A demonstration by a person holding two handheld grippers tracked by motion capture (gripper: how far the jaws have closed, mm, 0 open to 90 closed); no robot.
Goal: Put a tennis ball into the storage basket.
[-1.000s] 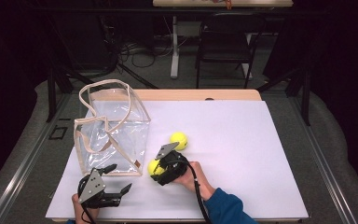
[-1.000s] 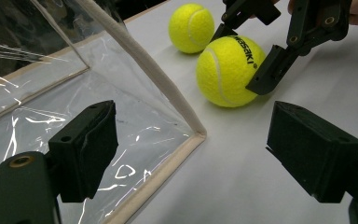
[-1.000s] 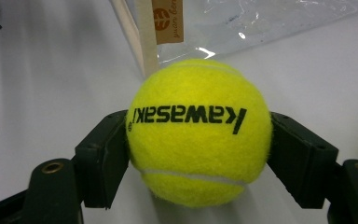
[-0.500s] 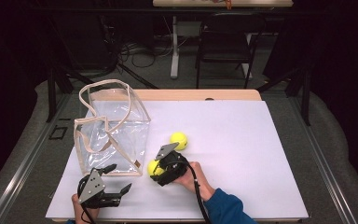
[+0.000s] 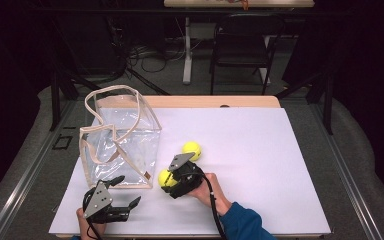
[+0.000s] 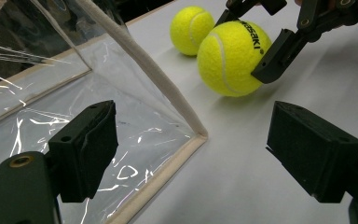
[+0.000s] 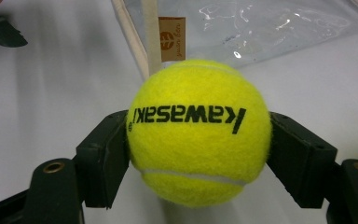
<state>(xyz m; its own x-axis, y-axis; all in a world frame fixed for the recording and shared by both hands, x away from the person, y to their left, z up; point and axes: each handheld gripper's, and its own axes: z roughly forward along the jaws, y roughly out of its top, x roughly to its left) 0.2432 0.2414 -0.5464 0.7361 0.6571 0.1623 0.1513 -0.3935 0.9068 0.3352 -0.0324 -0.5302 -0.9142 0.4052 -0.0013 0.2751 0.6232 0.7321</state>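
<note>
The landmark for all positions is the clear tote bag (image 5: 122, 145), standing upright on the white table cover (image 5: 260, 150).

Nearest the person, the left gripper (image 5: 114, 206) sits just in front of the bag's near face. Its hand (image 5: 86, 225) is cut off by the bottom edge of the high view, so little of the forearm can be made out. The jaws stand wide apart with nothing between them. In the left gripper view they point at the bag's near bottom corner, where the cream webbing trim (image 6: 168, 93) meets the base.

Next, the right gripper (image 5: 169, 179) is at the bag's near right corner. The right hand (image 5: 211, 189) grips the body from behind, and a blue sleeve (image 5: 242, 222) runs off the bottom edge. The gripper lies low and roughly level, pointing toward the bag. Its jaws are clamped on the held tennis ball (image 7: 198, 130), one pad on each side. The printed brand reads upside down in the right gripper view. The ball is just beside the bag's small brown label (image 7: 172, 38). Whether the ball rests on the cover or is slightly lifted cannot be told.

Farther out, the second tennis ball (image 5: 191, 149) lies free on the cover, right of the bag and just beyond the right gripper.
</note>
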